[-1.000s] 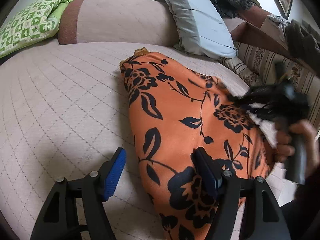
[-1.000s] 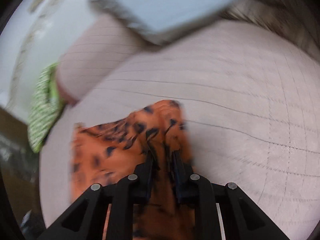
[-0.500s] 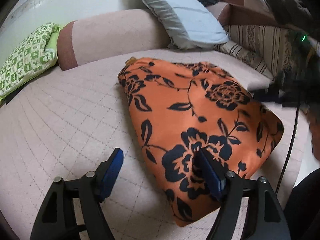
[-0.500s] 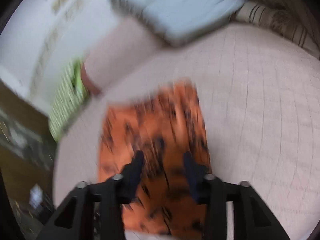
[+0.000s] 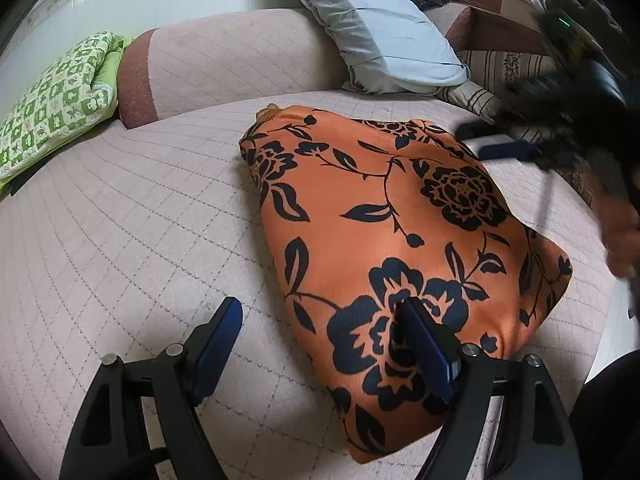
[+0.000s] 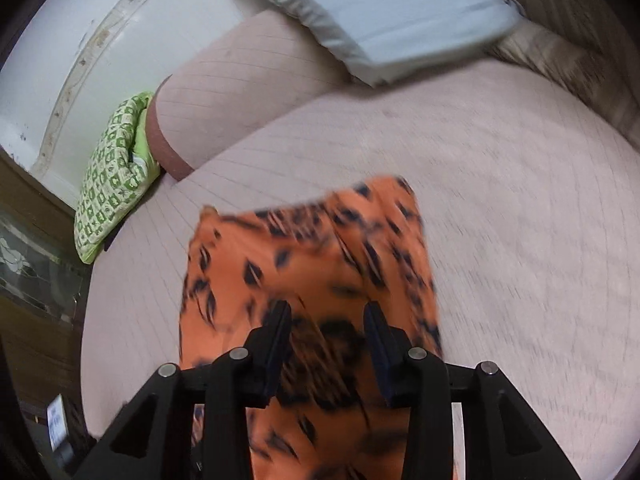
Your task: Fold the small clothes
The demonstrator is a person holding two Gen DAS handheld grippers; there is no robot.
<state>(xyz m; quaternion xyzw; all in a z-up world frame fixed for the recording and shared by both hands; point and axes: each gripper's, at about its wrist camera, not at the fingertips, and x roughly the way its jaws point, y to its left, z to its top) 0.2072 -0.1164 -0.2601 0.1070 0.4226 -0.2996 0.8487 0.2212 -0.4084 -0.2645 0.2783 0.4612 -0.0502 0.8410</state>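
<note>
Orange floral garment (image 5: 384,232) lies folded on the quilted bed (image 5: 132,216); left hand-held gripper (image 5: 324,344) and right hand-held gripper (image 6: 326,328), at 2 o'clock, both opening, clamp nothing.

A bed (image 5: 120,220) in pale pink quilted cover carries everything; an orange garment (image 5: 380,232) with black flowers lies flat on it, just ahead of both tongs; beyond, a grey pillow (image 5: 372,28); far left, a green checked blanket (image 5: 56,104).

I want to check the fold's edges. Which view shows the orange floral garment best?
The left wrist view: the orange floral garment lies sharp, its outline almost wholly visible. The right wrist view shows it motion-blurred, partly hidden behind the gripper.
</note>
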